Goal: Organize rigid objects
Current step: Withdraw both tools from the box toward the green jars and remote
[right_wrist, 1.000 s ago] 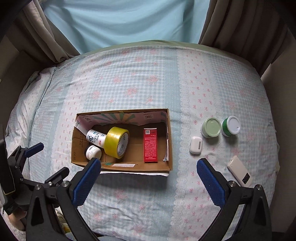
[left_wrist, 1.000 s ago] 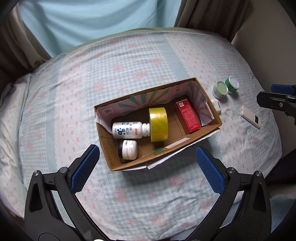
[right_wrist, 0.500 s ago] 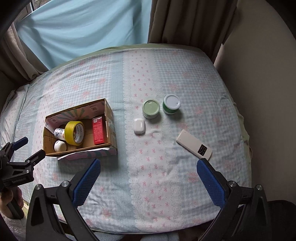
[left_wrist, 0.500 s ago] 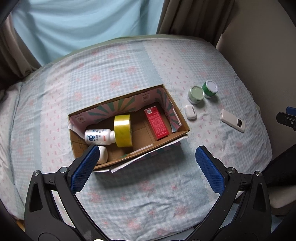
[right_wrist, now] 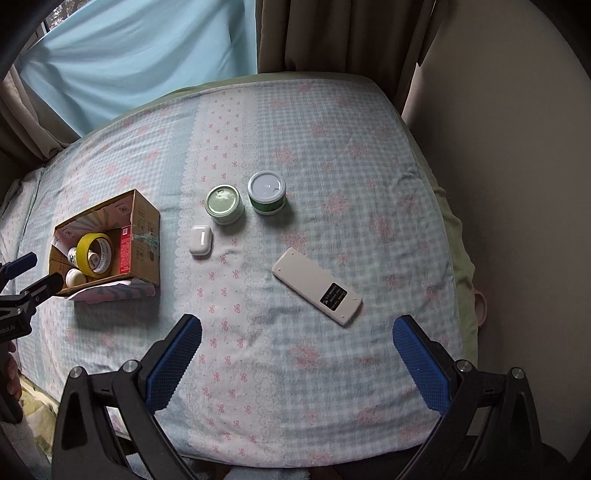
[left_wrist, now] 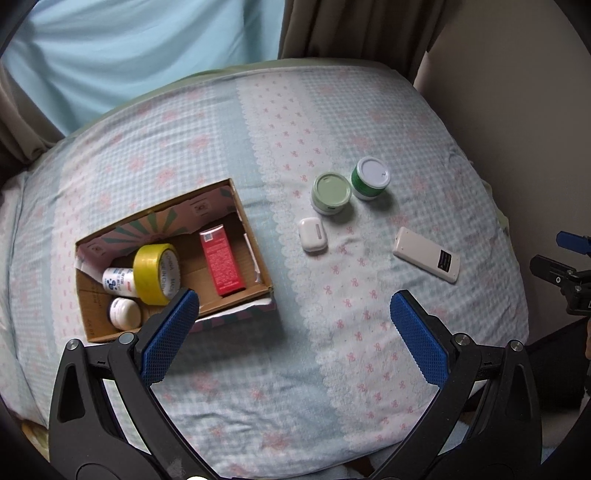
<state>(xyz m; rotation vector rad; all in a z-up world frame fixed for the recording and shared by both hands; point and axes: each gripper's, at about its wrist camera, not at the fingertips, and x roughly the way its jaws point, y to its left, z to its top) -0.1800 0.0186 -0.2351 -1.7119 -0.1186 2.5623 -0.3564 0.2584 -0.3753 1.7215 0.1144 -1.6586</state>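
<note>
A cardboard box (left_wrist: 255,243) (right_wrist: 146,240) sits on the bed and holds a yellow tape roll (left_wrist: 157,273), a red carton (left_wrist: 221,260), a white bottle (left_wrist: 116,280) and a small white jar (left_wrist: 125,313). To its right lie a white earbud case (left_wrist: 312,234) (right_wrist: 200,240), a pale green jar (left_wrist: 331,192) (right_wrist: 224,205), a green jar with a white lid (left_wrist: 370,178) (right_wrist: 266,192) and a white remote (left_wrist: 426,254) (right_wrist: 317,291). My left gripper (left_wrist: 293,321) is open and empty above the bed near the box. My right gripper (right_wrist: 297,349) is open and empty, just short of the remote.
The bed (right_wrist: 332,369) has a blue checked cover with pink bows. Curtains (right_wrist: 332,33) and a light blue sheer hang at the far side. A wall (right_wrist: 517,184) runs along the bed's right edge.
Both grippers have swung to the right. The box has slid to the left in both views and the loose items and remote have come closer to centre. Nothing was gripped.
</note>
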